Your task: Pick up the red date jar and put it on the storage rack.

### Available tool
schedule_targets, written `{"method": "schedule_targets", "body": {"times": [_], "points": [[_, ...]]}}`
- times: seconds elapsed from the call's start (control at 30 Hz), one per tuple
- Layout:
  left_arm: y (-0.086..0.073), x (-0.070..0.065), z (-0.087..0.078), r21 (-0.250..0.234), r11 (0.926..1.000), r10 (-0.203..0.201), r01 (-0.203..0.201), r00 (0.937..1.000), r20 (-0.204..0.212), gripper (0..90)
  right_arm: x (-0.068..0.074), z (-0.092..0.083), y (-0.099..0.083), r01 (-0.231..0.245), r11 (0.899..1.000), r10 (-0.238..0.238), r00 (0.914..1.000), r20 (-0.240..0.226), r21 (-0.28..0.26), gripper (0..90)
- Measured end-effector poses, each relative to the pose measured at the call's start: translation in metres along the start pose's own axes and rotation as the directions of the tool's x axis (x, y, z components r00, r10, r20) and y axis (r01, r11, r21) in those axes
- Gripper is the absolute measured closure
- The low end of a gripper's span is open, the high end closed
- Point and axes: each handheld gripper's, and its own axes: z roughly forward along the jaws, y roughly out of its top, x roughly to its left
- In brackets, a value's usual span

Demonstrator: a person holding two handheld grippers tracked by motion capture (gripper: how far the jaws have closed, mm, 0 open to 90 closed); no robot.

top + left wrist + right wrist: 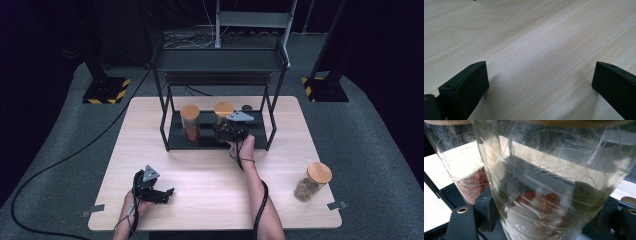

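My right gripper [227, 131] is shut on a glass jar [223, 116] with a wooden lid, over the bottom shelf of the black rack [172, 142]. In the right gripper view this jar [549, 182] stands between the jaws, with red and white pieces at its bottom. A second wooden-lidded jar [190, 123] with red-brown contents stands on the shelf to its left, seen as the jar [461, 165] behind. My left gripper [167, 194] rests near the table's front left, open; the left gripper view has bare wood [536, 50] between its jaws.
A third jar [312, 181] with a wooden lid and brown contents stands at the table's front right. The rack's upper shelf [220, 60] overhangs the jars. A small dark round thing [247, 107] lies behind the rack. Tape marks sit at the front corners.
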Motion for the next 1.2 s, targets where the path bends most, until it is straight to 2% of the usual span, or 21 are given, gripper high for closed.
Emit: {"method": "schedule_targets", "body": {"times": [1.2], "points": [[0.000,0.000,0.000,0.000,1.0000,0.001,-0.001,1.0000,-0.001,0.0,0.015,0.018,-0.006,0.029,0.999,-0.028,0.9993,-0.023,0.042,24.3]]}}
